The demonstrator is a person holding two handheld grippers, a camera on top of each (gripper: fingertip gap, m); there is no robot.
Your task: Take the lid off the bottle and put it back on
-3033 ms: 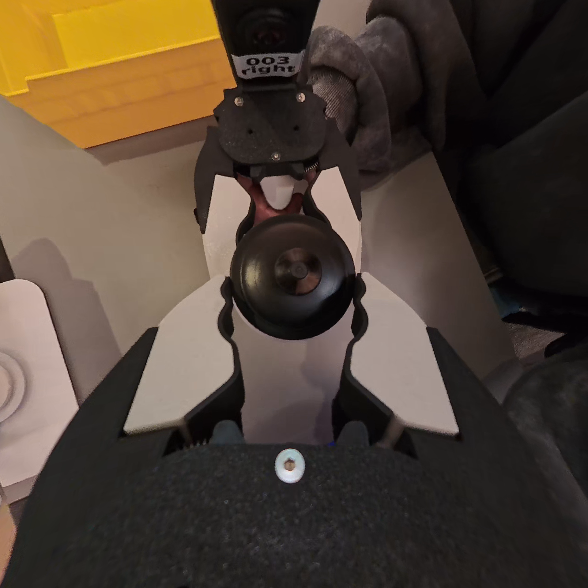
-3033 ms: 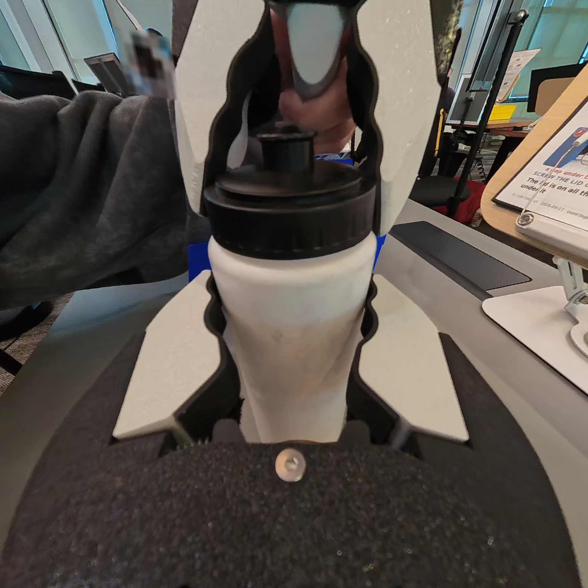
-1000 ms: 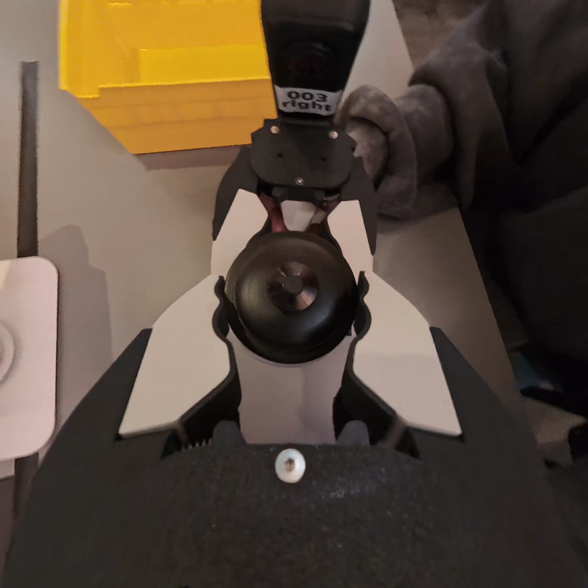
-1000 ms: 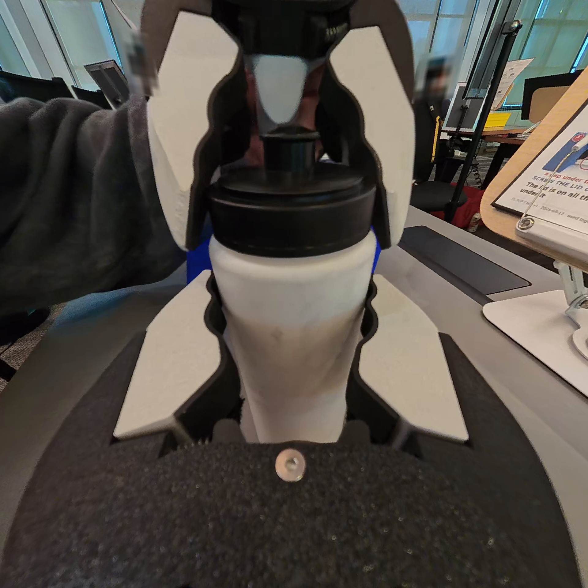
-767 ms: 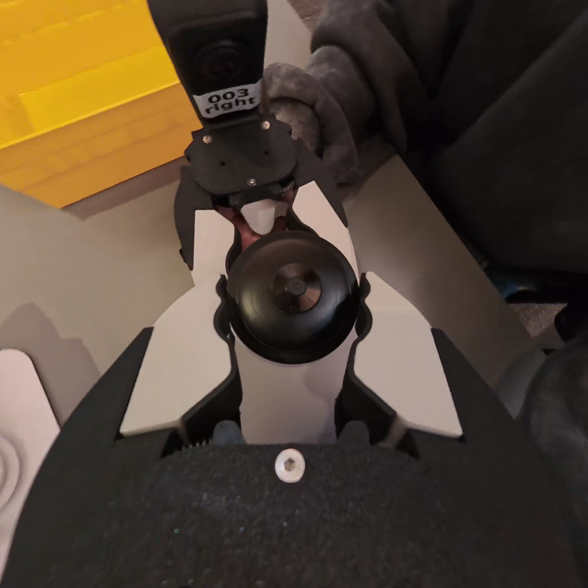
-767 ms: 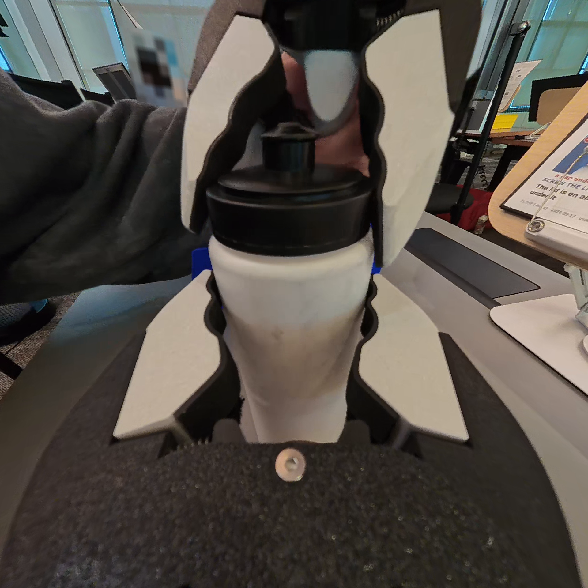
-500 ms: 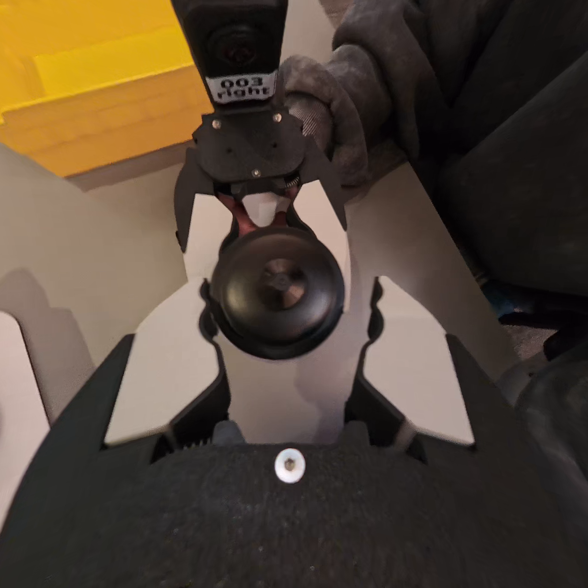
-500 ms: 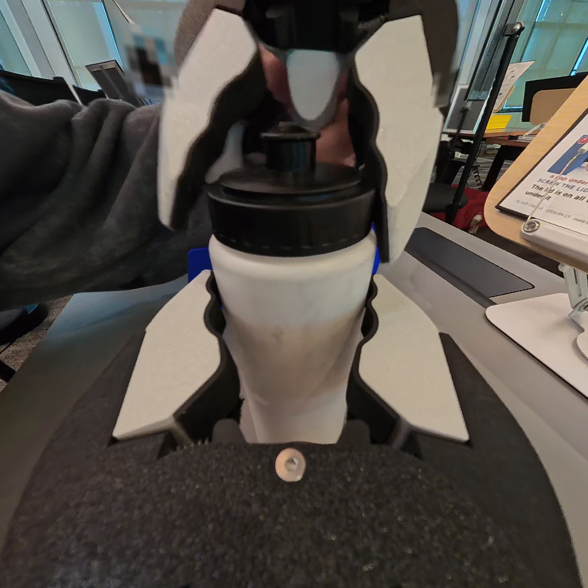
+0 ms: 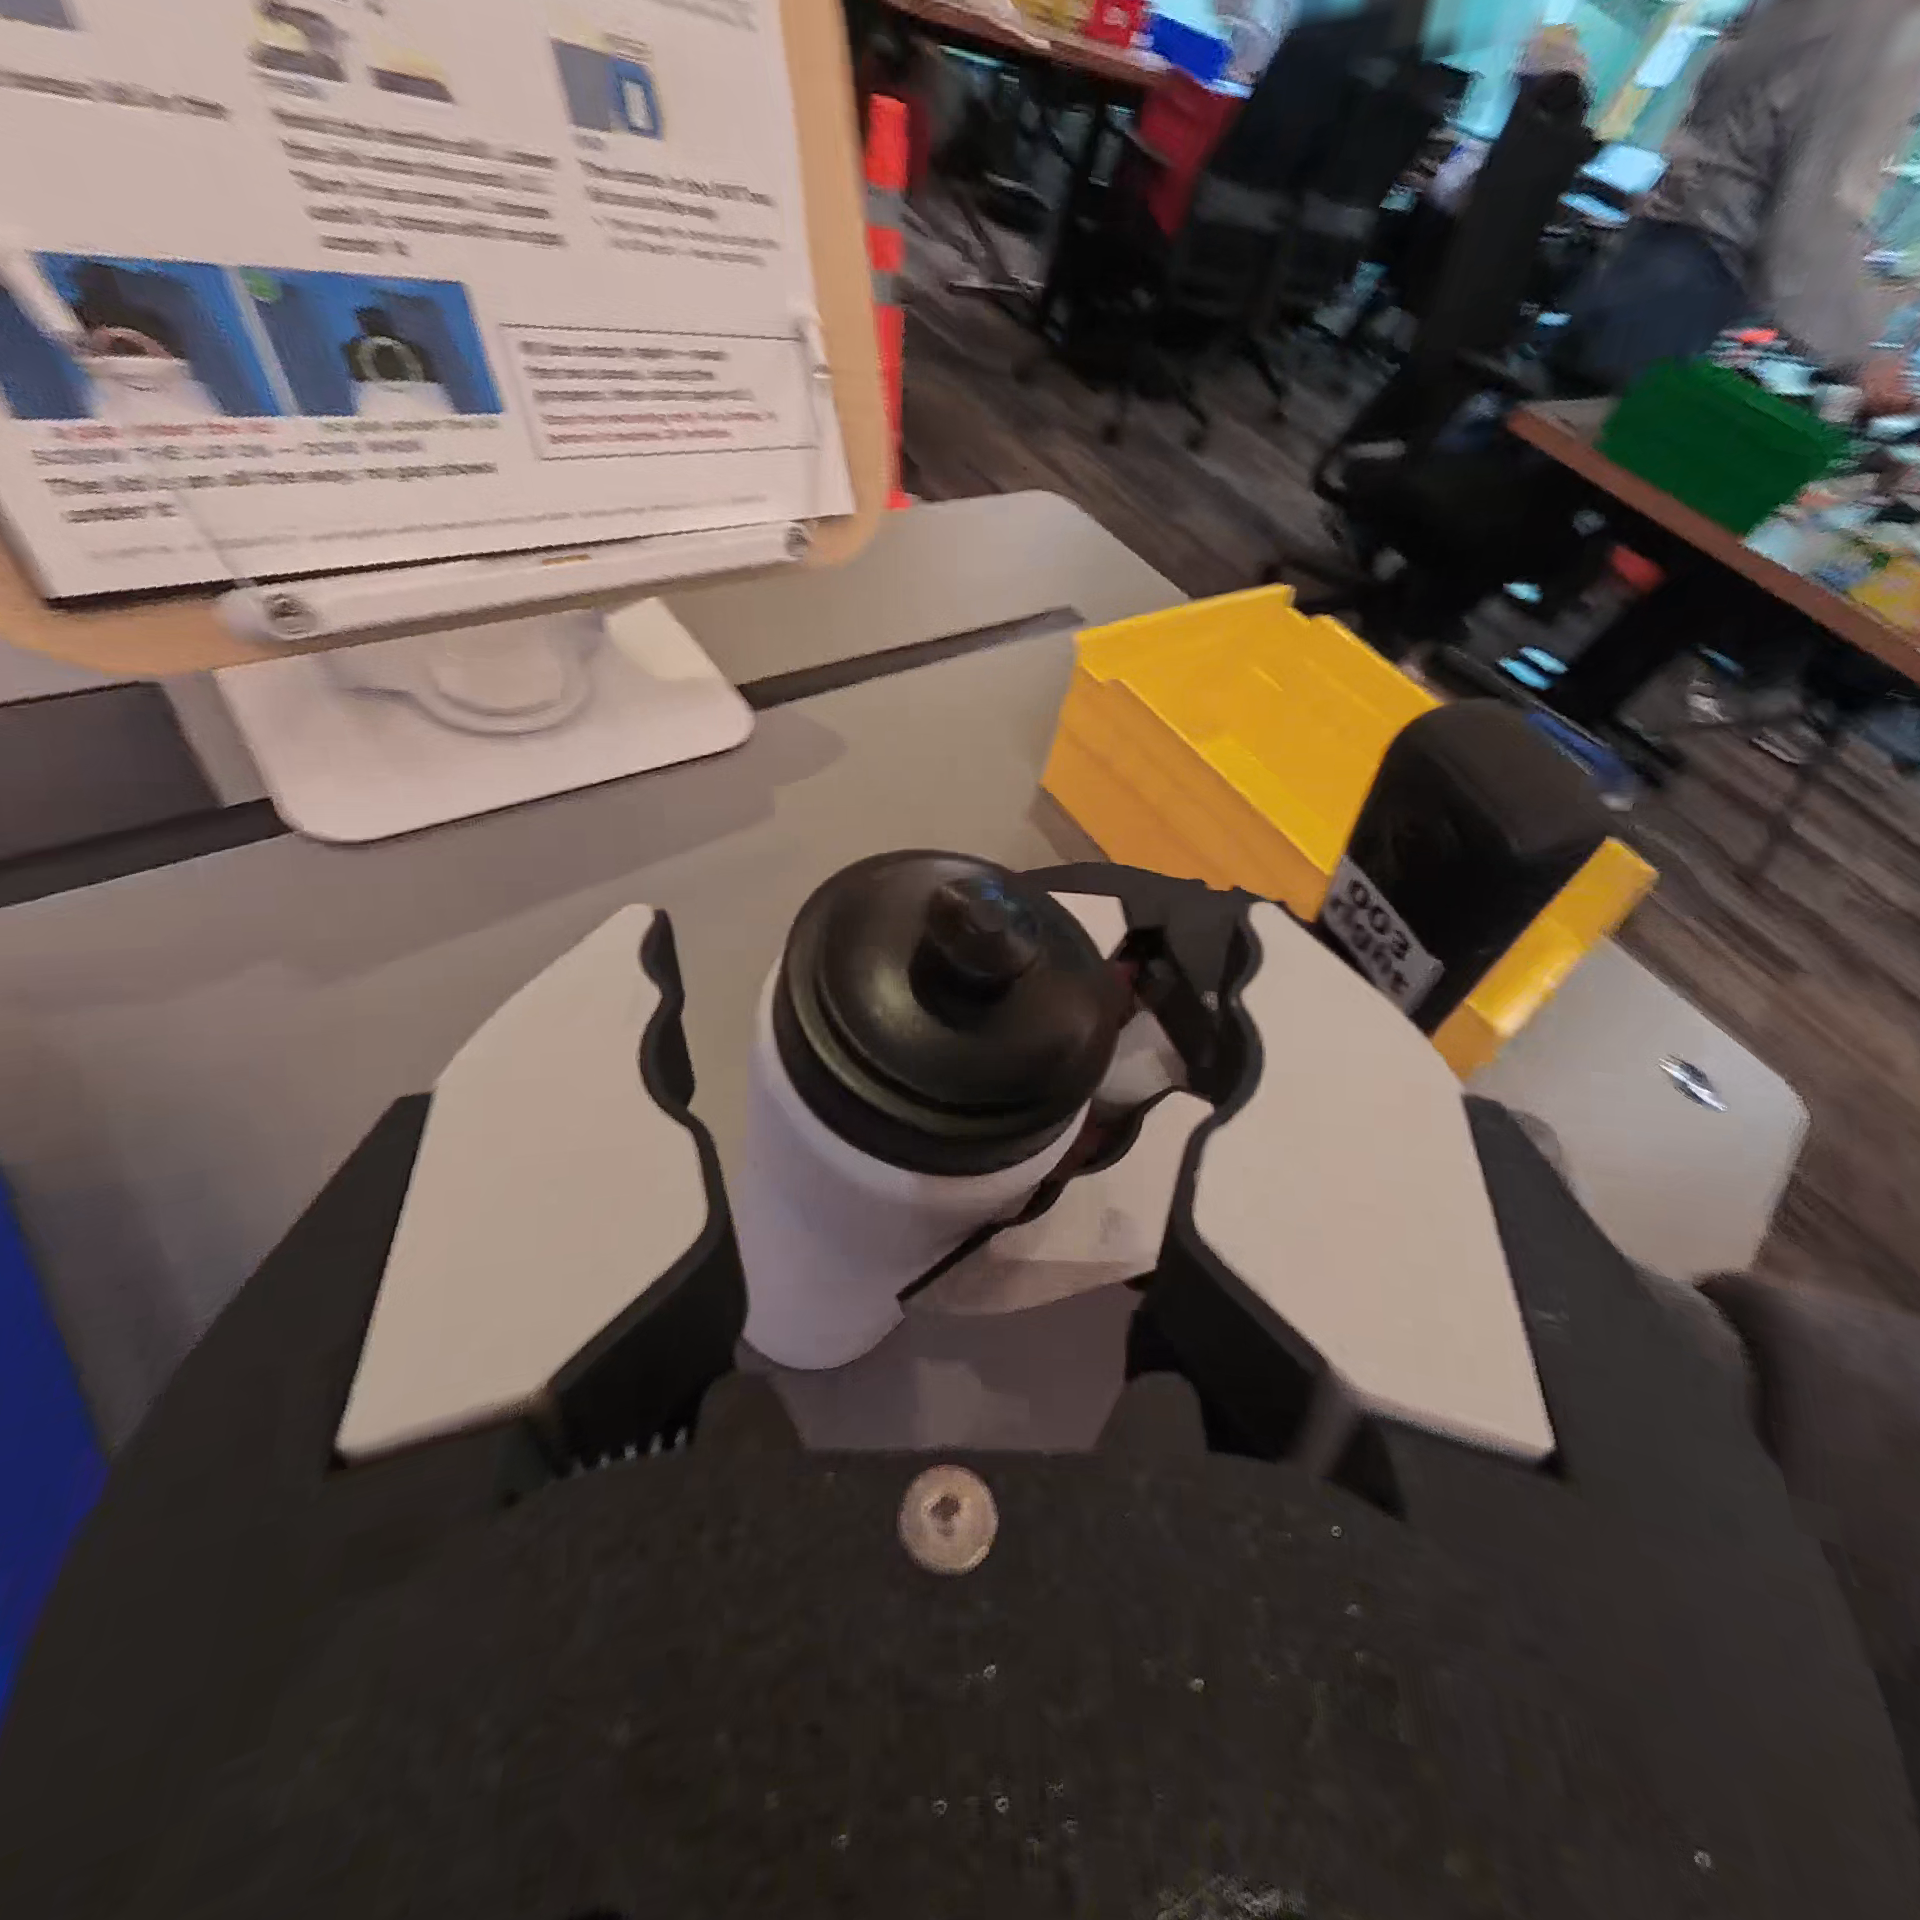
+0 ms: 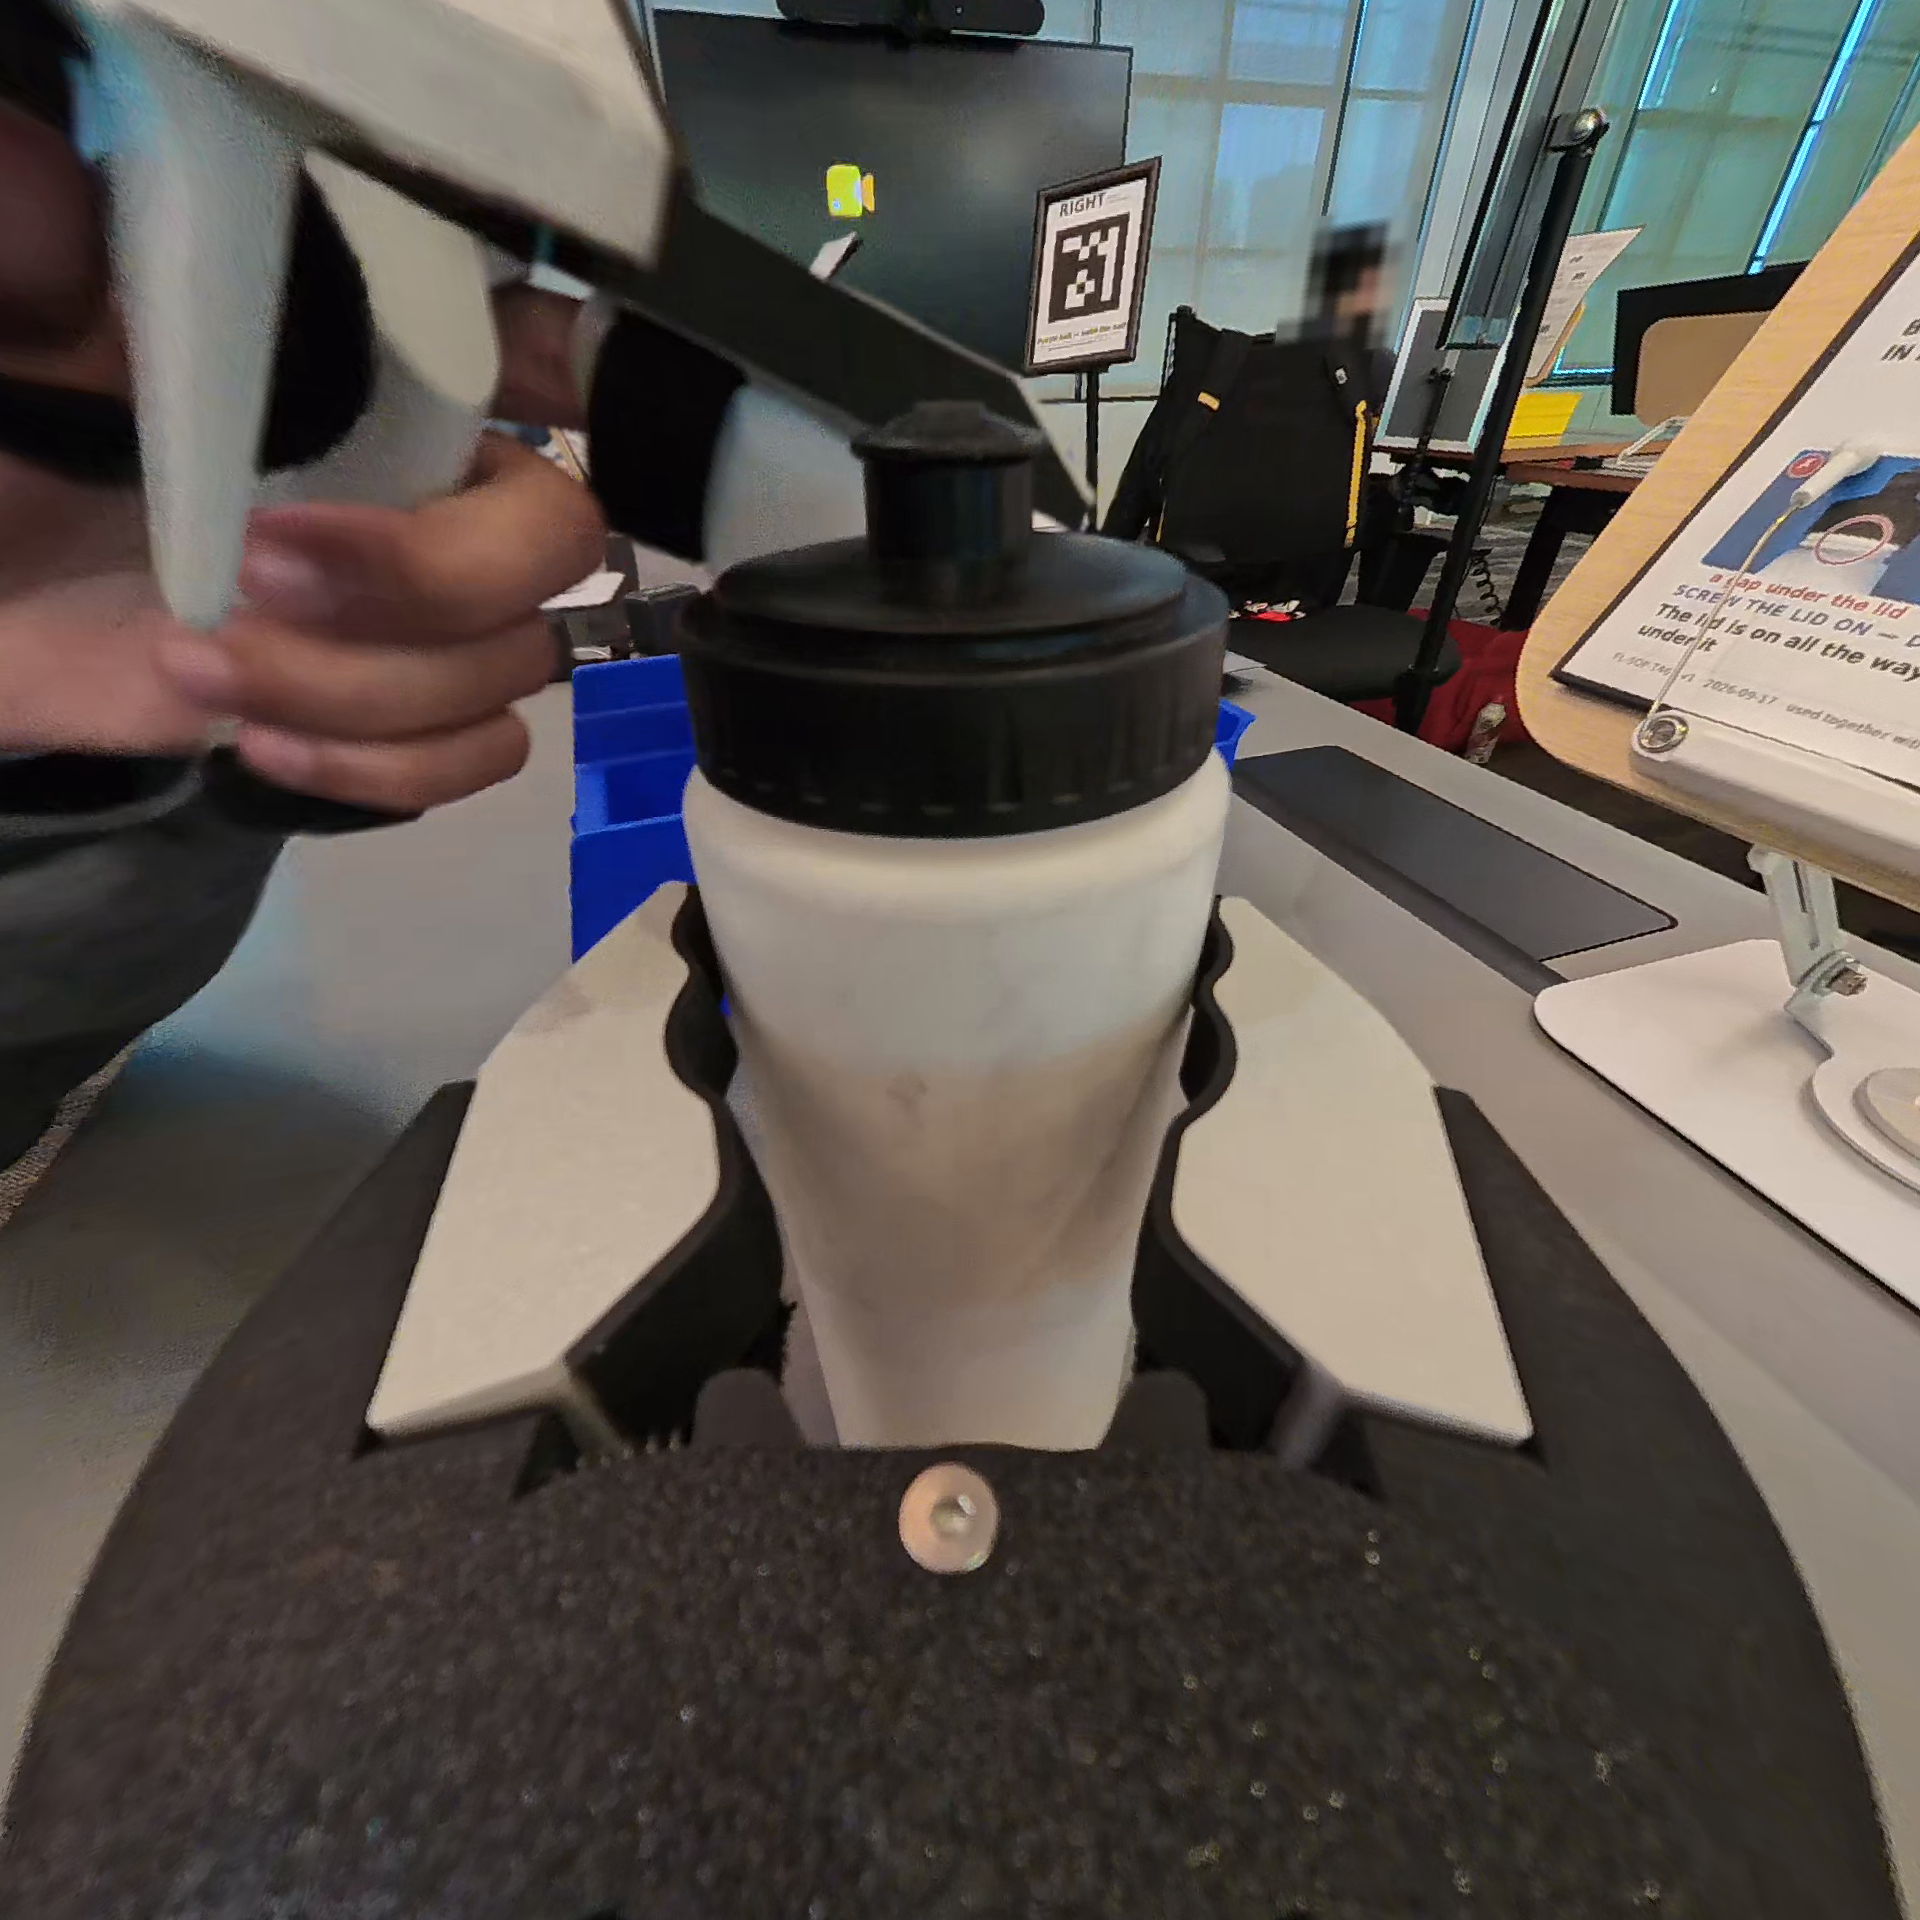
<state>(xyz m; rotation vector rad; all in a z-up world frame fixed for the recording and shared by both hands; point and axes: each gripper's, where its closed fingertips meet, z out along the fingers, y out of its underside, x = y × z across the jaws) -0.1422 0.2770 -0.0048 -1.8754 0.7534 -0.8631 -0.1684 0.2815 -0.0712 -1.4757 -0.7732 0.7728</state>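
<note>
A white bottle (image 10: 956, 1039) stands upright with its black lid (image 10: 951, 707) seated on it. My right gripper (image 10: 951, 935) is shut on the bottle's body below the lid. My left gripper (image 9: 951, 935) is open; the lid (image 9: 935, 1008) lies between its spread fingers without touching them, and I look down on it at a slant. In the right wrist view a left gripper finger (image 10: 436, 104) hangs tilted above and left of the lid, held by a hand (image 10: 343, 623). The right gripper (image 9: 1174, 987) shows beside the bottle (image 9: 831, 1226).
A yellow bin (image 9: 1226, 717) stands behind the bottle near the table's right edge. An instruction board (image 9: 416, 260) on a white stand base (image 9: 499, 727) is at the back left. A blue bin (image 10: 623, 769) sits behind the bottle on the grey table (image 9: 260, 987).
My left gripper opened, let go of the lid, and swung up and off to the side, now tilted. The right gripper still holds the bottle in place.
</note>
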